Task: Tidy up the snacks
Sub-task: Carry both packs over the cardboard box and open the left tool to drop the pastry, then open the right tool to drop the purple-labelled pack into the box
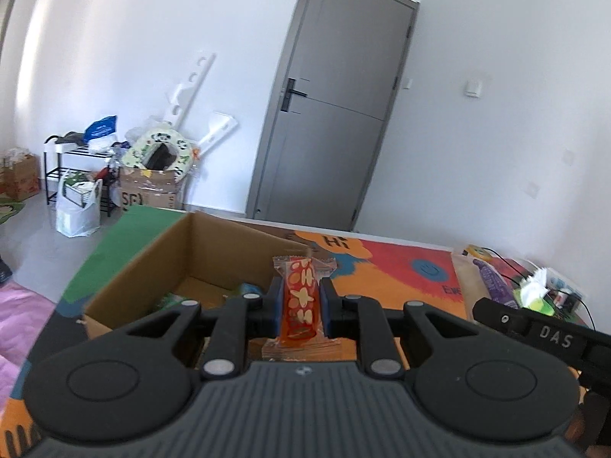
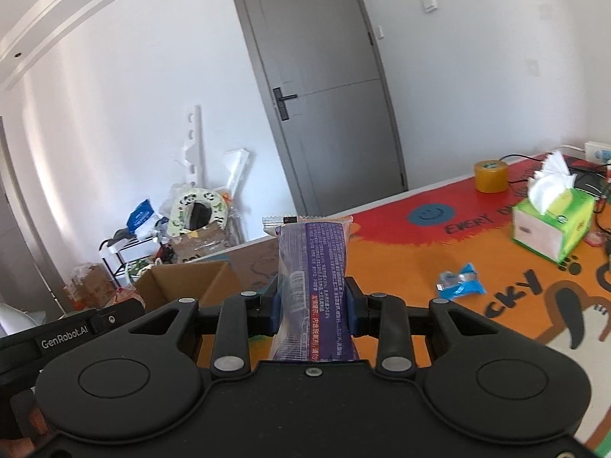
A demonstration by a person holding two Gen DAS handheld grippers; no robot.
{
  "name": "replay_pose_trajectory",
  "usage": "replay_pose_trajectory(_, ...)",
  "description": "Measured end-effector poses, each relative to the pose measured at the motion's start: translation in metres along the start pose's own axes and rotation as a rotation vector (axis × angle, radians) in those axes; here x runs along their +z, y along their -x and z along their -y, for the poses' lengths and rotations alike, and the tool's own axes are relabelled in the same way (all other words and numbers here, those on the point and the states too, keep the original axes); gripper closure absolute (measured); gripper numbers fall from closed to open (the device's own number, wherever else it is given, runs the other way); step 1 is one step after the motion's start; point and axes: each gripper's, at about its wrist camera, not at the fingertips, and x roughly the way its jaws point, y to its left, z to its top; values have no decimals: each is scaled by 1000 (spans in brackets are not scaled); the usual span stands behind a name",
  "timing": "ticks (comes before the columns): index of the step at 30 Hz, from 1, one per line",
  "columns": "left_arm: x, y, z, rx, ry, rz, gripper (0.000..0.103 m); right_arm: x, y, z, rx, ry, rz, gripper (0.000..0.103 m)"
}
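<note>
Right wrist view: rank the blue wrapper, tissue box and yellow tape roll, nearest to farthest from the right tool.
1. Blue wrapper, lying on the mat just right of the right tool.
2. Tissue box, farther right.
3. Yellow tape roll, at the table's far edge.

1. Right tongs [image 2: 312, 303] clamp a purple snack packet [image 2: 313, 282], held upright.
2. Cardboard box [image 2: 183, 286] left of the packet.
3. Blue wrapper [image 2: 460, 281] and tissue box [image 2: 553, 225] lie right of it on the desk [image 2: 401, 252].
</note>
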Motion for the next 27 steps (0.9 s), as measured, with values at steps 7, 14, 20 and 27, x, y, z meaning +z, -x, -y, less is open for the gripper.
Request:
replay_pose_trajectory(7, 14, -7, -33, 53, 24, 4, 85, -1, -12, -25, 60, 25, -5, 71)
replay_pose_trajectory(14, 20, -20, -56, 101, 56, 0, 85, 1, -32, -47, 102, 52, -17, 71)
replay_pose_trajectory(20, 20, -32, -69, 103, 71, -34, 85, 1, -48, -65, 133, 63, -35, 71)
replay_pose_trajectory(27, 22, -30, -86, 102, 125, -56, 77, 3, -66, -91, 187, 84, -65, 71)
